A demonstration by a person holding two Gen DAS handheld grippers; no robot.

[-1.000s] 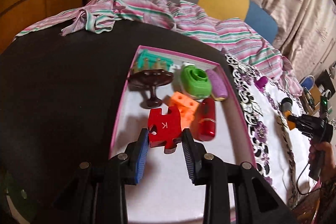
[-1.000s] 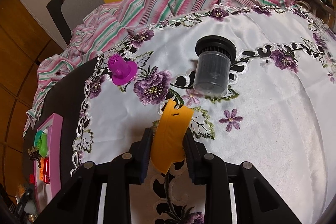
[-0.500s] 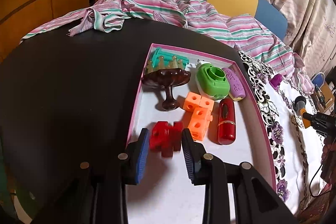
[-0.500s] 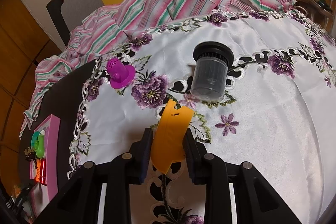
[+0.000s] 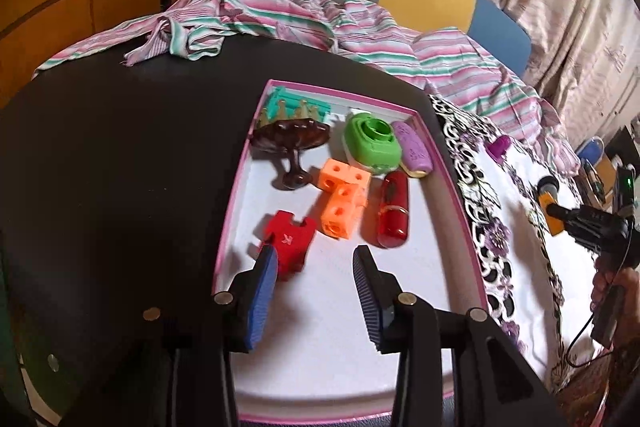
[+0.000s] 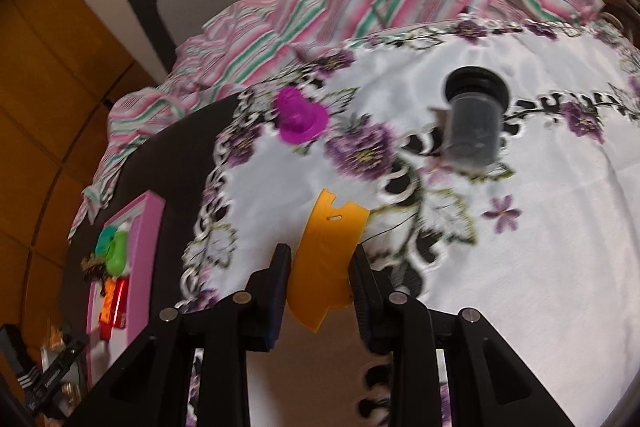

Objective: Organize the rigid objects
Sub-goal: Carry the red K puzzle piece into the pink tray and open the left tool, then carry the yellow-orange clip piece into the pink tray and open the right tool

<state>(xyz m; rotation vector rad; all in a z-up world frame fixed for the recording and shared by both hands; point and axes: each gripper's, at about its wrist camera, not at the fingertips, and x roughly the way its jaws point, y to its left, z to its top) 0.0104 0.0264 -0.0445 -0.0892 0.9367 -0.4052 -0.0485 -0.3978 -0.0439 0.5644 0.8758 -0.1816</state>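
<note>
Pink-rimmed and white-floored, the shallow tray [image 5: 236,195] is sitting on the dark surface [image 5: 120,167], its long axis running away from the left gripper [image 5: 316,263]. To the tray's right the surface is wearing a white cloth with purple flowers [image 6: 540,267], and that is where the right gripper [image 6: 320,263] is hovering, well apart from the tray, which is lying far to the lower left in the right wrist view.

Held between the right fingers [image 6: 280,267], which are pressing closed on its two long edges, the orange plastic scraper [image 6: 324,255] is pointing forward along them, its notched end leading. Judging from this, the coming move is turning on that leftward gap: the scraper is needing to travel across the cloth edge to the tray, where the open floor at the near end looks free.

Left fingers [image 5: 264,287] have just been opening and are standing apart; the red puzzle piece [image 5: 290,241] is lying flat on the tray floor just by the left one, no longer gripped. Whether the pad is touching it I cannot tell. Beyond it the orange cubes [image 5: 342,201], red capsule [image 5: 392,211], green block [image 5: 372,143], purple case [image 5: 414,149] and brown stemmed dish [image 5: 292,143] are crowding the far half.

Still on the cloth are a dark lidded jar [image 6: 474,123] and a magenta plug [image 6: 300,117]. Motion is blurring the right view, and the teal piece [image 5: 296,105] is half hidden behind the dish.
</note>
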